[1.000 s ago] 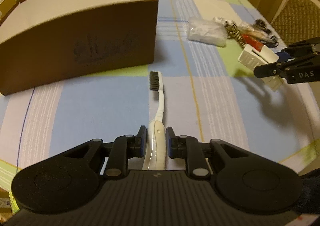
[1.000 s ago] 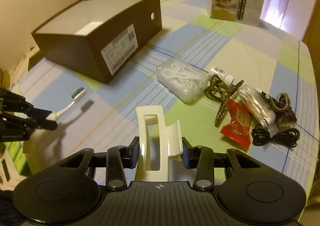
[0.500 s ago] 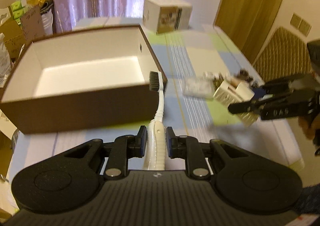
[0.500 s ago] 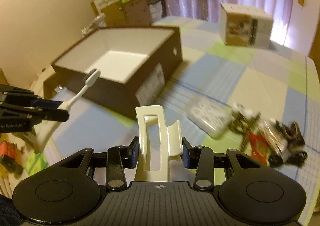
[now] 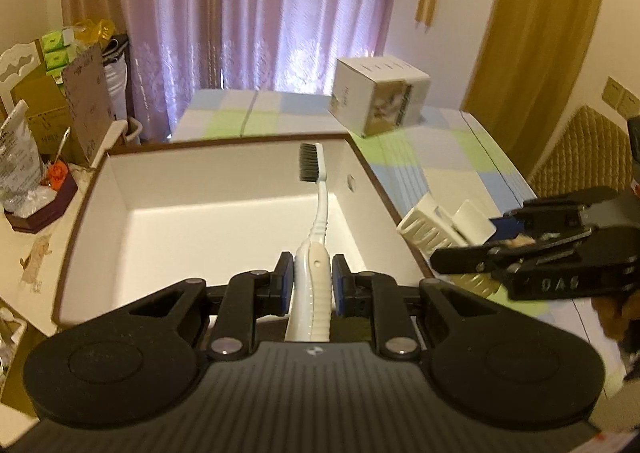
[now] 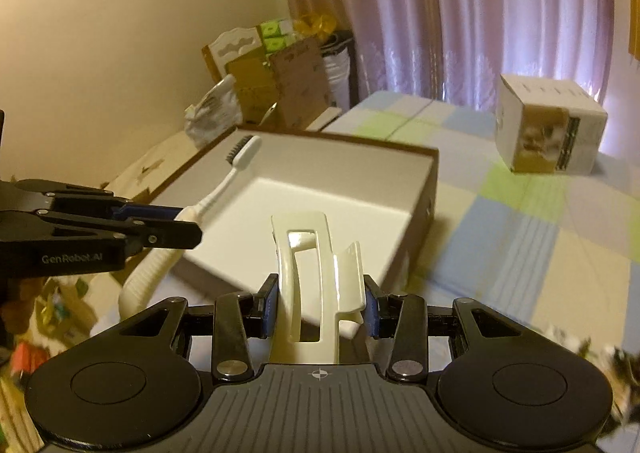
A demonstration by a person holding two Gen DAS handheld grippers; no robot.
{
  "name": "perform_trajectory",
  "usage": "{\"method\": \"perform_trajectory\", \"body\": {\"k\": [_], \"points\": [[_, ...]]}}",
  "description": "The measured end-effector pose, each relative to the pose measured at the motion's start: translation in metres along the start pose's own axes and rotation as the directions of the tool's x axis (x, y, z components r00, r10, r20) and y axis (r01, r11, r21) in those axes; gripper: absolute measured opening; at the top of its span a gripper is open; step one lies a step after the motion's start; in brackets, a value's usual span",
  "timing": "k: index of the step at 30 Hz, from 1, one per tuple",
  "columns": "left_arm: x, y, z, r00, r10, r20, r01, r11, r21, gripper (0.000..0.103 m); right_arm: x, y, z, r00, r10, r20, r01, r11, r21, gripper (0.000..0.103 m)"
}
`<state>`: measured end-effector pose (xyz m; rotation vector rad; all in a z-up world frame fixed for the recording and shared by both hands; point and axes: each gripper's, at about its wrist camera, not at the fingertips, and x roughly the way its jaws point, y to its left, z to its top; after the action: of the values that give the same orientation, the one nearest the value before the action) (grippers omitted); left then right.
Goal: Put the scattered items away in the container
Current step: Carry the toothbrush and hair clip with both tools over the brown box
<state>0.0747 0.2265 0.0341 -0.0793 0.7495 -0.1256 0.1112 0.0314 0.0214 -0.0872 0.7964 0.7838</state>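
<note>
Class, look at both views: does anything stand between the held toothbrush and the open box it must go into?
Nothing visible does. The left gripper holds the toothbrush over the open brown box, whose white interior looks bare. The hair clip, in the right gripper, stays off to the side.

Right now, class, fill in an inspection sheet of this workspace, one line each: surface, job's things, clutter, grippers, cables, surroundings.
Surface: checked cloth in blue, green and cream covers the table.
Job's things: brown box, open, white inside, nothing seen in it; toothbrush held over it, bristles away from the camera; cream hair claw held near the box's corner.
Clutter: blurred small items at the right wrist view's right edge; white carton further back.
Grippers: left gripper shut on the toothbrush handle; right gripper shut on the hair claw.
Cables: nothing seen.
Surroundings: purple curtains, stacked cartons beside the wall.
</note>
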Motion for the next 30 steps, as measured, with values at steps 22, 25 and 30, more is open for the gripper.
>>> {"method": "perform_trajectory", "body": {"k": [22, 25, 30], "points": [[0.144, 0.090, 0.026, 0.974, -0.037, -0.222, -0.007, 0.981, -0.195, 0.016, 0.158, 0.004, 0.034, 0.955, -0.186, -0.232, 0.204, 0.977, 0.059, 0.038], [0.152, 0.097, 0.024, 0.969, -0.031, -0.246, -0.016, 0.982, -0.189, 0.016, 0.171, 0.008, 0.033, 0.946, -0.196, -0.259, 0.208, 0.978, 0.021, 0.038], [0.166, 0.106, 0.023, 0.957, -0.009, -0.291, -0.044, 0.984, -0.173, 0.016, 0.187, 0.005, 0.034, 0.935, -0.188, -0.302, 0.205, 0.978, 0.028, 0.038]]}}
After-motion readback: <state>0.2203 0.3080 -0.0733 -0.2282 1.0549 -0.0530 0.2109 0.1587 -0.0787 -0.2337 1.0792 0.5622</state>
